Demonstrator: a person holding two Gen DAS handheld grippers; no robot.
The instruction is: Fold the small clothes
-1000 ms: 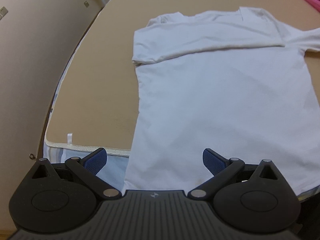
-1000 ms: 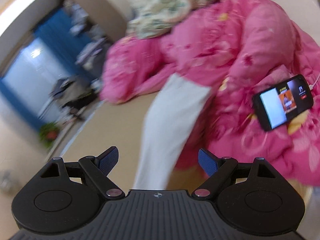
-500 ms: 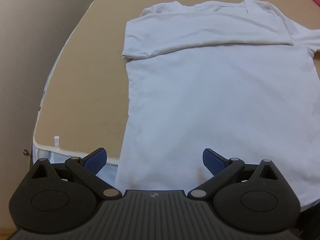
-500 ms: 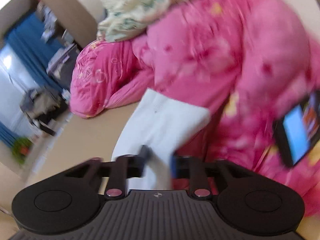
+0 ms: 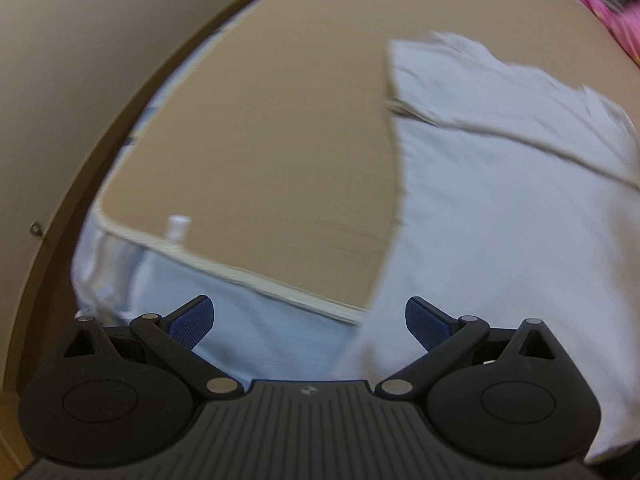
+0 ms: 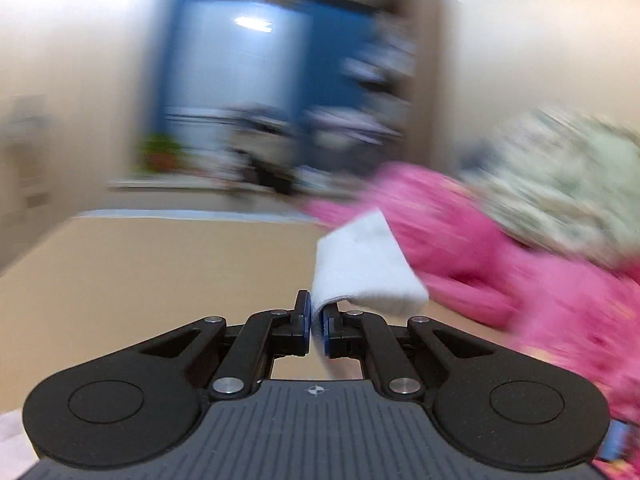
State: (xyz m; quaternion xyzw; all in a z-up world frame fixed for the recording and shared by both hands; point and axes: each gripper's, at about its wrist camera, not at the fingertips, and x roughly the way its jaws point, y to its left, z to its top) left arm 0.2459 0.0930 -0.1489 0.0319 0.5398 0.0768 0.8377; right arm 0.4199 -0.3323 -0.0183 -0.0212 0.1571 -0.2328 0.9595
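Fingers of the left gripper (image 5: pixel 307 320) were spread wide and empty, nearest the viewer, above the near left hem corner of a white shirt (image 5: pixel 508 216) spread flat on a tan mat (image 5: pixel 280 140). The right gripper (image 6: pixel 317 320) was pinching the shirt's sleeve (image 6: pixel 366 264), lifted off the mat. Beyond lay a pink quilt (image 6: pixel 540 280). To fold well, the sleeve probably needed carrying level across the chest and laying flat without dragging the body, the left gripper steadying the hem.

No readable text — no label, brand or number anywhere
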